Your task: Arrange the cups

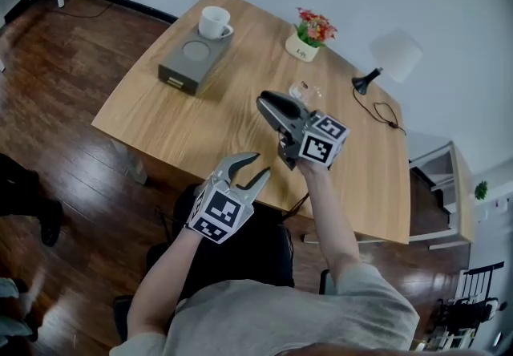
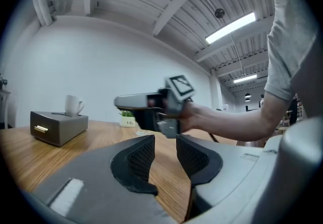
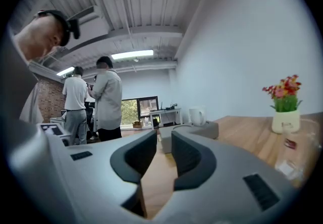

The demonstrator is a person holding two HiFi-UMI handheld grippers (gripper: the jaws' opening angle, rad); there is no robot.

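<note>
A white cup [image 1: 215, 22] stands on one end of a grey box [image 1: 188, 62] at the table's far left; the left gripper view shows the same cup [image 2: 73, 105] on the box [image 2: 56, 126]. A clear glass cup [image 1: 303, 91] stands mid-table, and it fills the right edge of the right gripper view [image 3: 299, 151]. My right gripper [image 1: 264, 99] hovers over the table just left of the glass, pointing towards the box, its jaws a narrow gap apart and empty. My left gripper [image 1: 258, 165] stays at the table's near edge, open and empty.
A small white pot of red flowers [image 1: 309, 38] sits behind the glass. A white desk lamp [image 1: 386, 58] with its cable stands at the far right of the wooden table [image 1: 184, 118]. Two people [image 3: 96, 102] stand beyond the table in the right gripper view.
</note>
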